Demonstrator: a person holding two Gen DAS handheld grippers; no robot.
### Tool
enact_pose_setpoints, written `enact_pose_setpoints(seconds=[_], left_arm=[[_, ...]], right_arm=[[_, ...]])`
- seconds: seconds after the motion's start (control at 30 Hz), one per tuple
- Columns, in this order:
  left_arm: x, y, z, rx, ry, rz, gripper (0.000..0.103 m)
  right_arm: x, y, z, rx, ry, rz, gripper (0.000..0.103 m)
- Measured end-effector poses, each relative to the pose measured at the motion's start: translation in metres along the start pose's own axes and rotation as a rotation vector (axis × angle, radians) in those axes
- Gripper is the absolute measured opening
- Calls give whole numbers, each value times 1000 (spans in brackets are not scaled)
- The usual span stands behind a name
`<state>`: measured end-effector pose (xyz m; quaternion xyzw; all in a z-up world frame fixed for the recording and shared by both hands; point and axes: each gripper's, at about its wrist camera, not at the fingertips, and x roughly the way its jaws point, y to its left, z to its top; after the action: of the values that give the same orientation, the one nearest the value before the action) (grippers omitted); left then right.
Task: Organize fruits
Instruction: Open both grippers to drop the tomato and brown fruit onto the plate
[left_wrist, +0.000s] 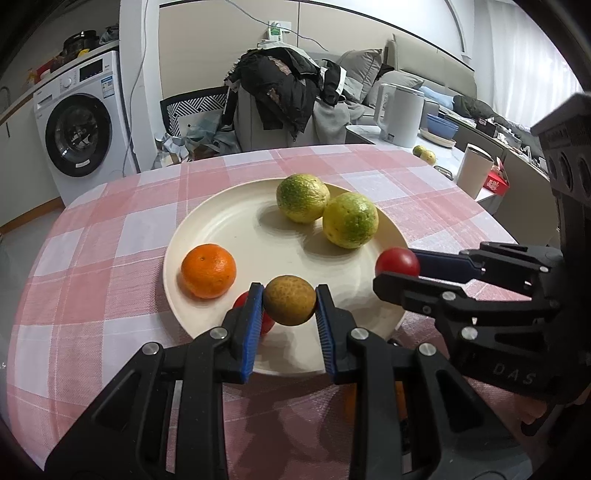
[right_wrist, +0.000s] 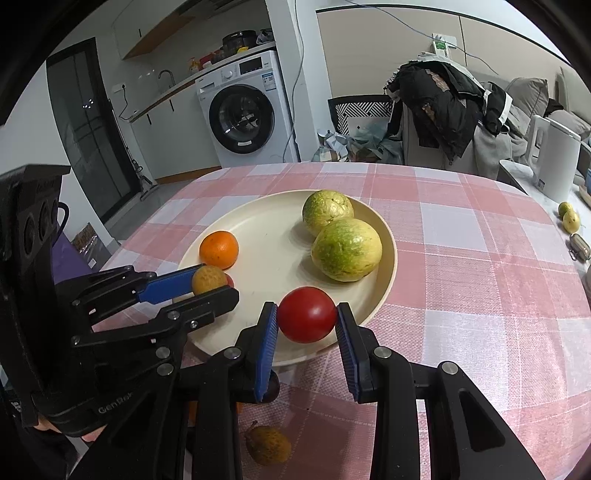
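Left claw (left_wrist: 289, 301) was clamped on a small brownish-yellow fruit (left_wrist: 290, 300), blue pads touching both its sides, held over the near rim of the cream plate (left_wrist: 221, 229). Right claw (right_wrist: 307, 315) was clamped on a red tomato (right_wrist: 306, 314), at the plate's near-right edge. On the plate lay an orange mandarin (left_wrist: 208, 270) at the left and two large yellow-green fruits (left_wrist: 349, 219), touching each other, at the far right. A second red tomato (left_wrist: 242, 301) showed partly behind the left claw's finger. Another brownish fruit (right_wrist: 269, 445) lay on the pink-checked bench (right_wrist: 461, 280) off the plate, beneath the right claw.
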<state>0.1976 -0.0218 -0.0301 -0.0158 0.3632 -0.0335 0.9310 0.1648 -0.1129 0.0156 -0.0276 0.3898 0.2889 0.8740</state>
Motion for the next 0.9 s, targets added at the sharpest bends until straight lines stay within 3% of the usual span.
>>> enact_pose_setpoints(seconds=[0.27,0.4,0.57,0.6,0.7,0.8,0.87,0.9], left_arm=[[-2,8,0,-34,0,3,25],[-5,10,-1,-40,1,19,27],[-21,12,-8,-43,-30,35,56],[-26,13,-10,-45,-35,42,60],[-41,15,-15,-57,-54,69,82],[-56,18,-21,-68,-69,73,90],[-65,20,-25,-78,-70,83,102],[-69,21,-27,-83,-77,85,102]], right_arm=[[-2,6,-1,-14,15,-9,36],[-12,7,-3,-23,2,-43,47],[-27,3,-10,-10,-9,-72,59],[-30,3,-11,-7,-12,-75,66],[-40,0,-18,11,-27,-86,88],[-47,-1,-23,11,-34,-101,94],[-53,-2,-27,9,-41,-111,102],[-55,-2,-28,12,-48,-111,103]])
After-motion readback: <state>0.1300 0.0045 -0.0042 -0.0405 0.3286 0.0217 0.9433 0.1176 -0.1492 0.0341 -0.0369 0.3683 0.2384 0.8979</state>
